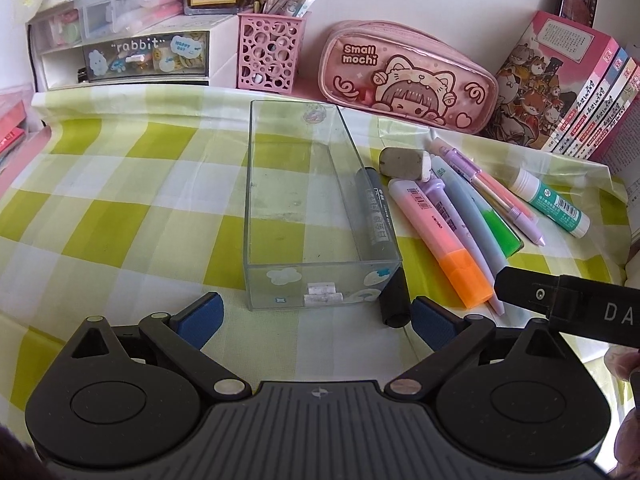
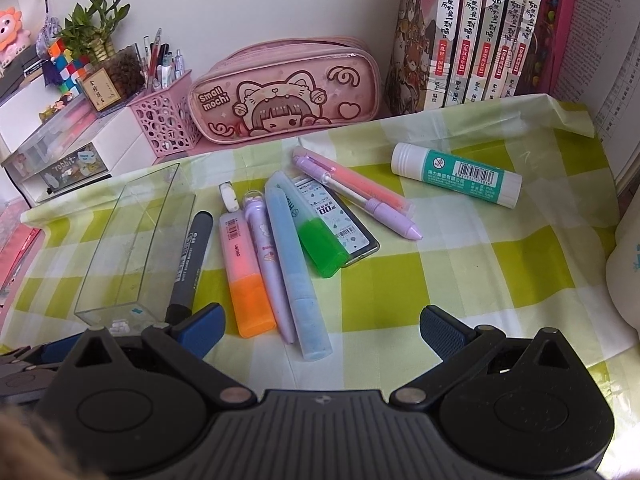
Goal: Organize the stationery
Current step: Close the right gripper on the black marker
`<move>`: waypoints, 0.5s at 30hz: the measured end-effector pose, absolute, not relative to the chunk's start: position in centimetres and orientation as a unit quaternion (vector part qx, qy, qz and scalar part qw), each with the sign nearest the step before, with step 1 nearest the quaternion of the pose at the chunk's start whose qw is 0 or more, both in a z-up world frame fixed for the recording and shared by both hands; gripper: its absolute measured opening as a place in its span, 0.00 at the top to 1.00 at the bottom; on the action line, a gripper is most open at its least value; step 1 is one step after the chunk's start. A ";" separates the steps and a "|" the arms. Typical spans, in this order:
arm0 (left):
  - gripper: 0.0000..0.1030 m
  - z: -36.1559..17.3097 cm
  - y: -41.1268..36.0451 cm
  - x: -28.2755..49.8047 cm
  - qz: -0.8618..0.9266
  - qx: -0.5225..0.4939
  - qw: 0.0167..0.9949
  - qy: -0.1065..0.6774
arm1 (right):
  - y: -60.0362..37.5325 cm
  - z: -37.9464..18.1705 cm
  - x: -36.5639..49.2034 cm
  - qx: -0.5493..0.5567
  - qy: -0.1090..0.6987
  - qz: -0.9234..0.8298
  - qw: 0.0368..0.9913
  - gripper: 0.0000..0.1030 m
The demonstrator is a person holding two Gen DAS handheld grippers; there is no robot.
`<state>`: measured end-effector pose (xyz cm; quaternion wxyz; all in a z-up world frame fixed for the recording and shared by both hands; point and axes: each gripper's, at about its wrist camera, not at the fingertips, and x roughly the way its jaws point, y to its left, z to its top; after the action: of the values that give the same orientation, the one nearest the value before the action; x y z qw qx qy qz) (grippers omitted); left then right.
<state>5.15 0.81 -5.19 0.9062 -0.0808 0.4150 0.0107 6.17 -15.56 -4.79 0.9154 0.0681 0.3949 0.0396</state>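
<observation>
left fingers [image 1: 320, 312] apart, empty | right fingers [image 2: 322, 326] apart, empty | grey marker [image 1: 374, 216] half-hidden behind clear box [image 1: 280, 184]

Both wrist cams tilted down, share tray [image 1: 320, 216].

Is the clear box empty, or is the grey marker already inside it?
Empty. The clear box holds nothing; the grey marker lies on the cloth against its outer wall.
</observation>
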 end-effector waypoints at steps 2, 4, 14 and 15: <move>0.13 -5.2 0.8 5.1 0.004 -0.083 0.910 0.405 | -15.5 -4.8 6.3 0.070 0.393 0.043 0.916 0.01; 0.18 -5.2 0.7 5.1 -0.001 -0.084 0.914 0.397 | -15.5 -4.8 6.3 0.070 0.392 0.046 0.916 0.01; 0.52 -5.3 1.4 4.3 -0.003 -0.048 0.926 0.374 | -14.6 -3.9 6.0 0.078 0.356 0.100 0.926 0.07; 0.52 -5.4 1.5 4.2 -0.004 -0.050 0.926 0.374 | -14.4 -3.7 6.1 0.083 0.352 0.108 0.926 0.10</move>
<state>4.21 1.51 -5.38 0.9260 -0.0500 0.3741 -0.0043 6.09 -14.38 -3.71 0.9262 0.0830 0.3517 0.1080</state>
